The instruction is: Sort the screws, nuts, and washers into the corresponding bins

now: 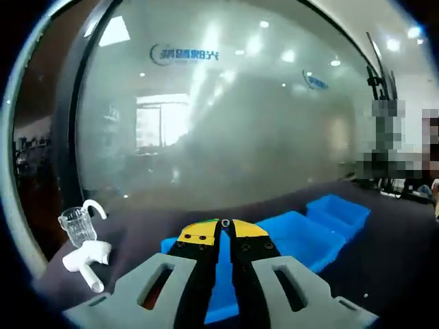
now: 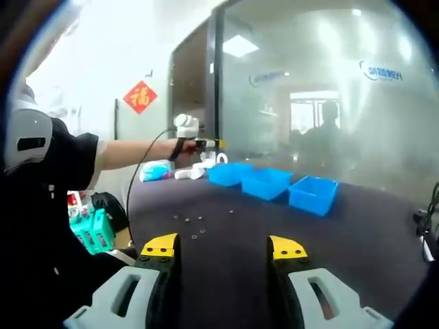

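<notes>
Hovering above three blue plastic bins (image 1: 302, 236) on the dark tabletop (image 2: 357, 240), the left gripper (image 1: 225, 229) had its jaws pressed together, pinching something too small to identify. The right gripper (image 2: 223, 248) stood spread, with small metal fasteners (image 2: 194, 226) scattered ahead.

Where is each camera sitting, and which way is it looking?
Left gripper view: rides the left gripper, jaws together, low over the blue plastic bins, facing a frosted glass wall; a clear glass cup stands left.
Right gripper view: rides the right gripper, jaws apart, looking across the dark table with small metal parts toward the bins; the person's arm holds the left gripper there.
Shared: bins, glass wall, left gripper.
</notes>
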Demonstrator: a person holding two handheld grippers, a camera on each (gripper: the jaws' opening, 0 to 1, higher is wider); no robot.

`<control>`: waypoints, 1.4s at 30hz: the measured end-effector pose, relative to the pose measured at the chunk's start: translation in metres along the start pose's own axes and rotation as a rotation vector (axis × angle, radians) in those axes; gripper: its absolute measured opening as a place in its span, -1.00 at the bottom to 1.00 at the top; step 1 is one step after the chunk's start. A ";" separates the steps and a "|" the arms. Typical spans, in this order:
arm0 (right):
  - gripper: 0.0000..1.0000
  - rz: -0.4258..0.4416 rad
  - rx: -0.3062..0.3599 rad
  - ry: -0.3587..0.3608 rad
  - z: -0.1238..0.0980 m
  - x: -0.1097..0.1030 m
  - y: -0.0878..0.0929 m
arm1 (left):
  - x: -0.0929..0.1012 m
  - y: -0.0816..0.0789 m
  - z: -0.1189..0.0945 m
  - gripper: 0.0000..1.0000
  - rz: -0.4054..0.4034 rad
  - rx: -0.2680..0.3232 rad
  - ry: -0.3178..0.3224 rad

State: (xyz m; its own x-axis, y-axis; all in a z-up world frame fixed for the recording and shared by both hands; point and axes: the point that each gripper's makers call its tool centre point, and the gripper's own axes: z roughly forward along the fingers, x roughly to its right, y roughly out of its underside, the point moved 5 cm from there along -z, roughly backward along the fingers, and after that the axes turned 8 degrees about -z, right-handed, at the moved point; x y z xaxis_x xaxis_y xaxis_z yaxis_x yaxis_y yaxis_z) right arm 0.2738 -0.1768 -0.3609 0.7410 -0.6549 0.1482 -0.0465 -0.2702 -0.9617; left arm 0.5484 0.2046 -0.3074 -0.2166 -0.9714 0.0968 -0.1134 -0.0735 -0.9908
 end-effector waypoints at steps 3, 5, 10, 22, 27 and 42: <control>-0.08 -0.001 -0.001 0.000 0.000 -0.001 0.000 | 0.002 0.002 0.002 -0.96 0.001 -0.010 0.010; -0.08 -0.003 0.002 0.003 0.000 -0.001 0.000 | 0.002 0.002 0.002 -0.96 -0.003 -0.015 0.002; -0.08 -0.004 0.007 0.000 -0.001 -0.003 -0.002 | 0.003 0.004 -0.001 -0.95 0.012 -0.023 -0.014; -0.08 0.005 0.022 0.013 -0.007 -0.002 -0.002 | 0.008 0.011 -0.012 -0.30 -0.029 -0.038 0.015; -0.08 0.002 0.025 0.013 -0.007 -0.002 -0.002 | 0.012 0.017 -0.024 -0.23 0.009 -0.068 0.059; -0.08 0.004 0.047 0.032 -0.006 0.004 -0.006 | 0.020 0.025 -0.090 -0.20 0.019 -0.066 0.183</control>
State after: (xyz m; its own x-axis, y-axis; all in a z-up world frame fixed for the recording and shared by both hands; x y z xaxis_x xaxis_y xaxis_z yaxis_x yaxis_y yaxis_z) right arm 0.2730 -0.1823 -0.3534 0.7190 -0.6784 0.1514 -0.0172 -0.2350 -0.9718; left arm 0.4540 0.2041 -0.3217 -0.3911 -0.9150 0.0993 -0.1695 -0.0344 -0.9849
